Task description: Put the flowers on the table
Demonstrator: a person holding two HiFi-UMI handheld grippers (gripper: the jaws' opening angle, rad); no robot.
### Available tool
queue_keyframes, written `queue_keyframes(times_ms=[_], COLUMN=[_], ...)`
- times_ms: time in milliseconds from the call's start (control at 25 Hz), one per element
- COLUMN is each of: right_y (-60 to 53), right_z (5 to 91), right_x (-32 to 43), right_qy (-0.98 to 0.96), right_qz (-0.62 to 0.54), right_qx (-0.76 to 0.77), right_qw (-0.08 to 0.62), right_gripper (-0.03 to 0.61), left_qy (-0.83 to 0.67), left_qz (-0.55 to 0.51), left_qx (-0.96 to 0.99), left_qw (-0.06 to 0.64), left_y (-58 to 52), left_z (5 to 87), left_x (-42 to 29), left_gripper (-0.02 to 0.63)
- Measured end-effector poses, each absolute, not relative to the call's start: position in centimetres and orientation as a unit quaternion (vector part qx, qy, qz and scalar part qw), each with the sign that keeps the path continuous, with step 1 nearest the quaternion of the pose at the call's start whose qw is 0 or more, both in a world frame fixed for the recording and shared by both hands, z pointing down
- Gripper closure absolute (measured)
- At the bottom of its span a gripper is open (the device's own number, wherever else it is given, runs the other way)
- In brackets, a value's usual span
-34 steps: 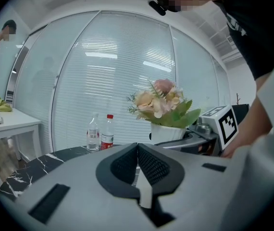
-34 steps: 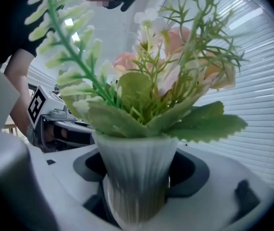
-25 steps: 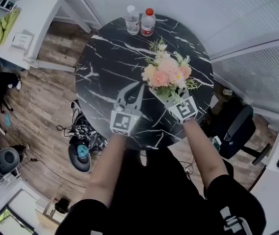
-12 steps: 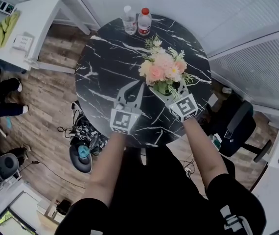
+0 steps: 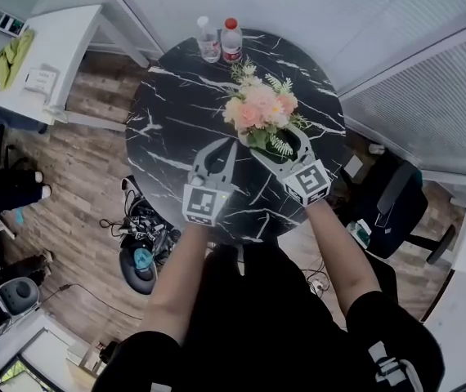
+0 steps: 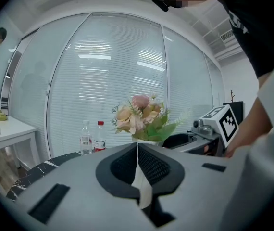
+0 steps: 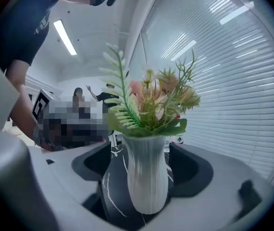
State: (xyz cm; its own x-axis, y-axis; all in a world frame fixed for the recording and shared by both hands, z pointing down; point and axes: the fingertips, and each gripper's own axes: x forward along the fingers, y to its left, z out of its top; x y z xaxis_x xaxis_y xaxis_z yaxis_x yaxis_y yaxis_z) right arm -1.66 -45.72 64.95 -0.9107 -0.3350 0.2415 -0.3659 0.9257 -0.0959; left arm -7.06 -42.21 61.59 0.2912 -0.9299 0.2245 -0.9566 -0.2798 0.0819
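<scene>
head view: flowers [image 5: 259,109] stand just beyond the surface's [image 5: 176,113] middle, toward its far edge | left gripper view: left tool [image 6: 137,147] closed, empty | right gripper view: right tool [image 7: 146,165] wide, white vase [image 7: 146,182] between jaws, clear of both

Pink-peach flowers [image 5: 259,109] upright in white ribbed vase [image 7: 145,174], seemingly on table [image 5: 168,121].

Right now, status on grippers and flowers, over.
Left gripper jaws shut, empty. Right gripper jaws open around white vase of flowers, standing on black marble table. Two bottles at far edge, well clear.
</scene>
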Motion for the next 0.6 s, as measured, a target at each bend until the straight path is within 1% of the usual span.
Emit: queue_keyframes(times_ms=[320,600], right_y=[-44.1,-42.3], right_z=[62.9,59.4], right_x=[0.3,1.5], right_qy=[-0.973,-0.971], right_qz=[0.074,0.081], right_qx=[0.187,0.191], right_qw=[0.117,0.123], right_gripper=[0.225,0.225], left_qy=[-0.592,-0.59], left_qz=[0.07,0.072], left_qx=[0.797,0.799], left_qw=[0.098,0.09], left_y=[-40.8,-39.0], left_z=[59.4,56.2], left_x=[-6.7,-6.4], left_gripper=[0.6,0.6])
